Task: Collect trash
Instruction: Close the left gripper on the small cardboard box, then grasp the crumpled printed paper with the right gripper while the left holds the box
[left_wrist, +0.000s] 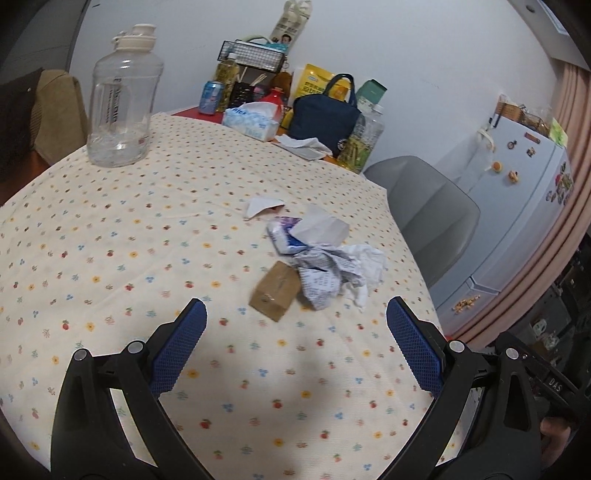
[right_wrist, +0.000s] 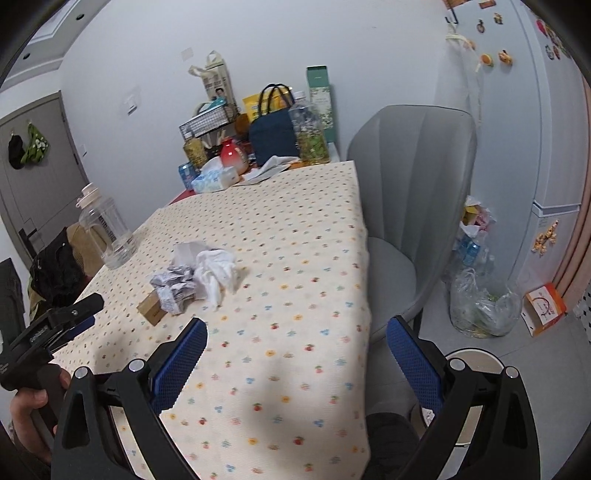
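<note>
Trash pile (left_wrist: 325, 254) mid-table on floral cloth (left_wrist: 110, 229), ahead of left gripper (left_wrist: 295, 314); right gripper (right_wrist: 295, 332) further off. Both spread wide, empty. Risk: loose crumpled paper (right_wrist: 216, 271) scatters, small box (left_wrist: 275, 291) slides, cloth bunches under pads.

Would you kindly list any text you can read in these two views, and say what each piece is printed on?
"DAS": on the black body of the right hand-held gripper, seen at the edge of the left wrist view.
Tissue box: blue lettering, too blurred to read.
Clear water jug: vertical print, unreadable.
Crumpled printed paper: text too small.
Yellow pouch, blue can, tall carton: unreadable.
</note>
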